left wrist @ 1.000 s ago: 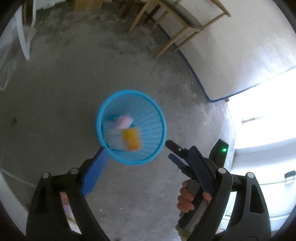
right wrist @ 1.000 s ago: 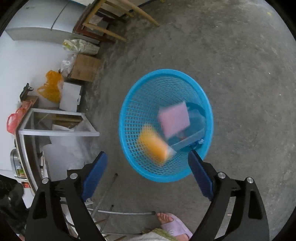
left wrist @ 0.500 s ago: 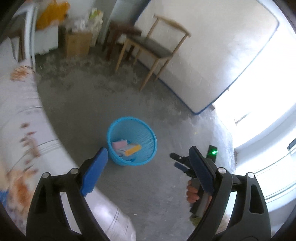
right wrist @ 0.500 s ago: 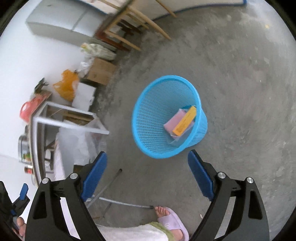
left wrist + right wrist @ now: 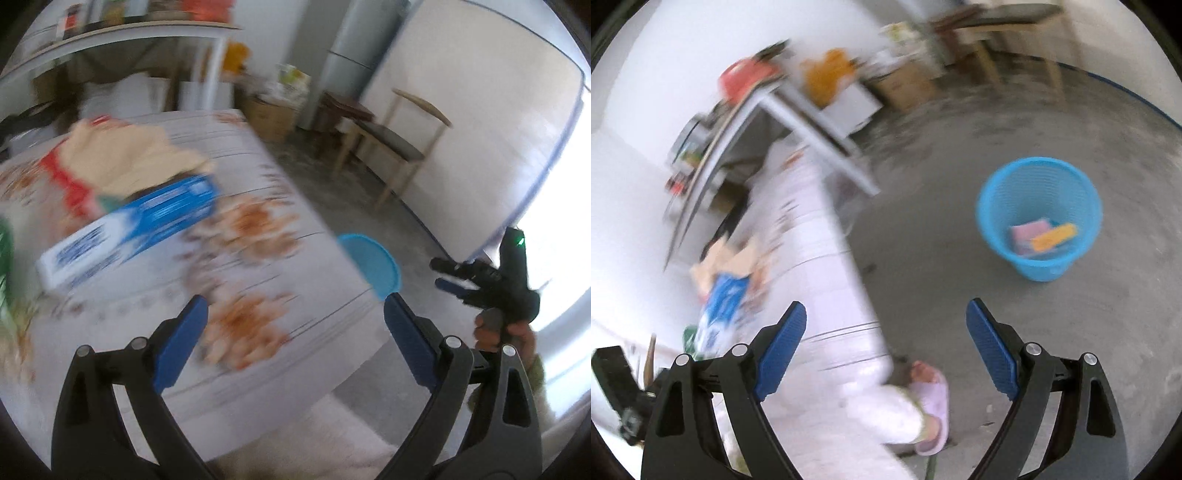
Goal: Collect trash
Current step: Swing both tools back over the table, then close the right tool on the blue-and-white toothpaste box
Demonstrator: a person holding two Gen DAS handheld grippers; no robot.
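Observation:
A blue mesh basket (image 5: 1039,218) stands on the concrete floor, with a pink packet (image 5: 1027,232) and an orange packet (image 5: 1054,236) lying in it. From the left wrist view only its rim (image 5: 373,264) shows past the table edge. On the patterned tablecloth (image 5: 258,295) lie a blue-and-white box (image 5: 129,229), a tan paper bag (image 5: 125,155) and a red wrapper (image 5: 70,184), all blurred. My left gripper (image 5: 295,321) hangs over the table, its jaws opening with nothing between them. My right gripper (image 5: 886,332) is open and empty, also visible at the right (image 5: 448,275).
A wooden chair (image 5: 391,140) stands by the white wall. A shelf frame (image 5: 798,110), a cardboard box (image 5: 905,88) and an orange bag (image 5: 827,77) crowd the back. A person's foot in a pink slipper (image 5: 931,398) rests on the floor beside the table.
Both grippers rose and swung away from the basket toward the table. The packets that were falling have come to rest in the basket. The table's trash came into view.

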